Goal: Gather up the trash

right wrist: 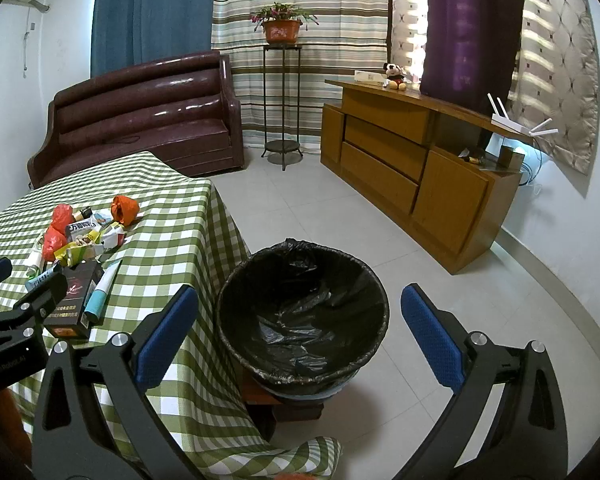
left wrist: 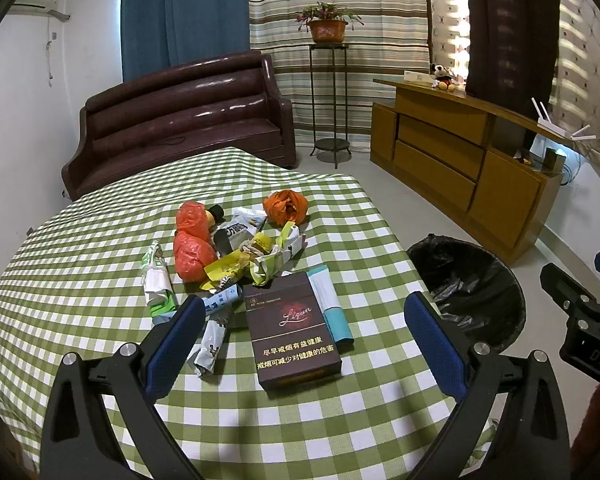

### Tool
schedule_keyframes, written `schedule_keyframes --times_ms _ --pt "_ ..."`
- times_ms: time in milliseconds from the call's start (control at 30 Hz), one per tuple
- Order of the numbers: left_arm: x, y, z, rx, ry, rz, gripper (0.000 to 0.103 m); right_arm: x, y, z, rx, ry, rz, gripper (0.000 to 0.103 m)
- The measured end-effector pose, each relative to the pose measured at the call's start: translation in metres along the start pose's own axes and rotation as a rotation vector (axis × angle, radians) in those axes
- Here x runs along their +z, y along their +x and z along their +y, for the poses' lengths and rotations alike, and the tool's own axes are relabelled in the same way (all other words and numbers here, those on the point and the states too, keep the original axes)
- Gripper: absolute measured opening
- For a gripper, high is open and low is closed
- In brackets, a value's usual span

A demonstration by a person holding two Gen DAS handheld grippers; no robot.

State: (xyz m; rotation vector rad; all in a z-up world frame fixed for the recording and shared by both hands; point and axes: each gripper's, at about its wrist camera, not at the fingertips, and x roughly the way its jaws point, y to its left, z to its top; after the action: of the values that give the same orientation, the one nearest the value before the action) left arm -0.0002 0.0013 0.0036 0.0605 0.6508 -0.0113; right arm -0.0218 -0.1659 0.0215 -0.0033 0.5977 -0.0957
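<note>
A heap of trash lies on the green checked table [left wrist: 80, 248]: a dark cigarette box [left wrist: 292, 332], a teal and white tube [left wrist: 330, 300], red plastic bags [left wrist: 192, 248], an orange bag [left wrist: 286, 206], yellow wrappers [left wrist: 228, 268] and crumpled paper packets [left wrist: 210, 344]. My left gripper [left wrist: 304, 340] hovers open above the cigarette box, nothing between its blue pads. My right gripper [right wrist: 300, 328] hangs open over the black-lined trash bin [right wrist: 300, 312], which stands on the floor beside the table. The same bin [left wrist: 472, 280] shows at the right in the left wrist view.
A dark brown sofa [left wrist: 180, 120] stands behind the table. A wooden cabinet [right wrist: 412, 168] runs along the right wall, with a router [right wrist: 512, 124] on it. A plant stand [right wrist: 282, 108] stands by the striped curtain. Tiled floor [right wrist: 320, 208] lies between table and cabinet.
</note>
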Motion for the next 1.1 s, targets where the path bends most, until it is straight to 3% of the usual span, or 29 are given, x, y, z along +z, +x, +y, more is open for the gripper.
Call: schedule_keyframes --times_ms 1100 --pt "-0.0011 0.0038 0.0046 0.004 -0.005 0.006 0.097 -0.0017 0.0018 -0.0001 0.001 0.003 0.000 0.099"
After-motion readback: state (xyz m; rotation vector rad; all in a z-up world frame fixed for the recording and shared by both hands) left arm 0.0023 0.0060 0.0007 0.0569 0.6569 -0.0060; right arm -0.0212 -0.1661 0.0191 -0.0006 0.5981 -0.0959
